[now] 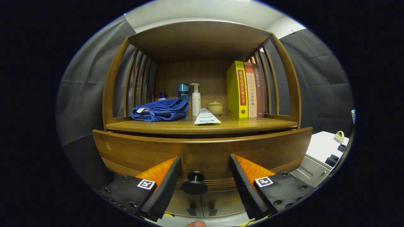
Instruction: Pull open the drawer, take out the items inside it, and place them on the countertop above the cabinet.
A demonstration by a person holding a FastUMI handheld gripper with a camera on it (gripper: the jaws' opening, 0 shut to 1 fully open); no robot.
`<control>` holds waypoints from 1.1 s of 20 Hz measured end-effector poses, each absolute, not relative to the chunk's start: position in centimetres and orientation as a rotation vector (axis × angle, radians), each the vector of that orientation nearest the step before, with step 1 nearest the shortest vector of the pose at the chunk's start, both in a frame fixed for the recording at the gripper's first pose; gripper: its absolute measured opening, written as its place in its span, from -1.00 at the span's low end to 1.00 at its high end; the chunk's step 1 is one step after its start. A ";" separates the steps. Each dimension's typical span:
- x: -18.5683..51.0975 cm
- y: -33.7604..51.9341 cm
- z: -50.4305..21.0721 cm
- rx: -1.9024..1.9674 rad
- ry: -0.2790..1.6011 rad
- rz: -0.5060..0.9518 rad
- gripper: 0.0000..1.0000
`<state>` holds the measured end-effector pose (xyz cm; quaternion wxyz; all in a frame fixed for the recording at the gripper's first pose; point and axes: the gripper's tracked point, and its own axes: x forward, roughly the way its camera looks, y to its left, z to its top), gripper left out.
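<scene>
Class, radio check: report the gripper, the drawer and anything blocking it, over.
Gripper open, fingers either side of the drawer knob, not touching. Drawer looks shut. Nothing in the way, over.

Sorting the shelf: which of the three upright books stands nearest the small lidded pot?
The yellow book, leftmost of the three; the small lidded pot sits just left of it. The gripper is open around the drawer knob.

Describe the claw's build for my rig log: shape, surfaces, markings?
The claw has two wedge-shaped fingers that taper forward, with ridged, textured inner faces. Each is mounted on a flat block fixed with round screws, and each block bears a small square black-and-white marker. No cables are visible.
</scene>
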<state>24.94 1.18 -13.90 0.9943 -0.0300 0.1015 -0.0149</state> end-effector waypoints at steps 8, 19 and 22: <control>27.5 1.0 -14.2 -0.059 0.203 -0.030 0.98; 28.4 1.5 -14.4 -0.047 0.187 -0.009 0.98; 27.7 2.1 -13.7 -0.054 0.186 0.003 0.98</control>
